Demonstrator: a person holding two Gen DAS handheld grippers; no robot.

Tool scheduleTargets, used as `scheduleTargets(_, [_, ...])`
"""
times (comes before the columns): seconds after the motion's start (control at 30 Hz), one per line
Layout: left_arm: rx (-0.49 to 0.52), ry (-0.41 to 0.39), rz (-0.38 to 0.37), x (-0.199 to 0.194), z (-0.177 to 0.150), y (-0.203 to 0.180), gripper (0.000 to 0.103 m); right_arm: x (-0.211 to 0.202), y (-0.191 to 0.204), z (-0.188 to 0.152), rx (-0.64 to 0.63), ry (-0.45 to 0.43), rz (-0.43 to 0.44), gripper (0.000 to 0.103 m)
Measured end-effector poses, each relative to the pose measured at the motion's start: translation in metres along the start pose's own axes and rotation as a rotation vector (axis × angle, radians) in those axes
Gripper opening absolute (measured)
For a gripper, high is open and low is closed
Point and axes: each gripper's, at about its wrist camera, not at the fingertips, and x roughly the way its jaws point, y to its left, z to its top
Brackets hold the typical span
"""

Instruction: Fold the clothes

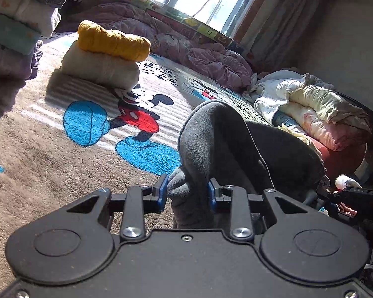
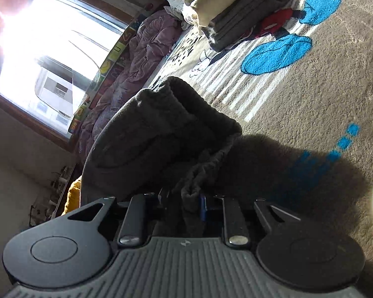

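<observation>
Above the beige plush rug [image 1: 49,154] printed with a cartoon mouse, the left gripper [image 1: 187,193] is clamped on a fold of the dark grey knitted garment [image 1: 211,136], lifted off the pile. The right gripper [image 2: 184,202] pinches its ribbed edge [image 2: 194,104]. A folded mustard-yellow knit [image 1: 112,41] rests atop a cream one [image 1: 99,67].

Both wrist views look low along their fingers, close over the patterned rug [image 1: 49,154], sharing the window [image 2: 49,57].

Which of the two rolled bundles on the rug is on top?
The yellow bundle; it lies across the cream bundle, which rests directly on the rug.
</observation>
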Motion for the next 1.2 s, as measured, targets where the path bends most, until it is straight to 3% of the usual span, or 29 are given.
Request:
scheduleTargets(0.1, [0.303, -0.096, 0.038, -0.016, -0.01, -0.029, 0.029, -0.02, 0.007, 0.027, 0.015, -0.061, 0.039, 0.013])
scheduleTargets(0.2, [0.64, -0.196, 0.084, -0.03, -0.026, -0.059, 0.029, -0.038, -0.004, 0.046, 0.033, -0.108, 0.025, 0.013])
scheduleTargets(0.4, [1.022, -0.069, -0.085, -0.044, -0.071, -0.074, 0.029, -0.077, -0.033, 0.08, 0.079, -0.199, -0.021, 0.012])
scheduleTargets(0.43, [1.022, 0.019, -0.152, -0.045, -0.075, -0.072, 0.034, -0.085, -0.043, 0.081, 0.094, -0.214, -0.041, 0.012])
scheduleTargets(0.47, [1.002, 0.091, -0.219, -0.046, -0.077, -0.069, 0.044, -0.09, -0.05, 0.083, 0.096, -0.22, -0.066, 0.012])
scheduleTargets(0.53, [0.916, 0.149, -0.333, -0.054, -0.075, -0.06, 0.047, -0.095, -0.062, 0.084, 0.095, -0.22, -0.107, 0.012])
scheduleTargets(0.67, [0.643, 0.1, -0.362, -0.049, -0.051, -0.043, 0.051, -0.097, -0.073, 0.08, 0.073, -0.213, -0.143, 0.014])
scheduleTargets(0.87, [0.232, 0.027, -0.394, -0.042, -0.014, -0.017, 0.058, -0.097, -0.057, 0.077, -0.032, -0.236, -0.182, 0.021])
scheduleTargets(0.97, [0.013, 0.052, -0.343, -0.021, -0.005, -0.003, 0.059, -0.099, -0.053, 0.078, -0.073, -0.251, -0.204, 0.033])
scheduleTargets(1.03, [-0.153, 0.123, -0.289, 0.004, -0.005, 0.009, 0.059, -0.101, -0.051, 0.079, -0.1, -0.262, -0.218, 0.036])
scheduleTargets(1.1, [-0.333, 0.202, -0.272, 0.029, -0.01, 0.029, 0.059, -0.103, -0.05, 0.08, -0.127, -0.272, -0.233, 0.044])
scheduleTargets(1.2, [-0.534, 0.285, -0.254, 0.061, -0.017, 0.044, 0.059, -0.108, -0.048, 0.081, -0.151, -0.295, -0.243, 0.046])
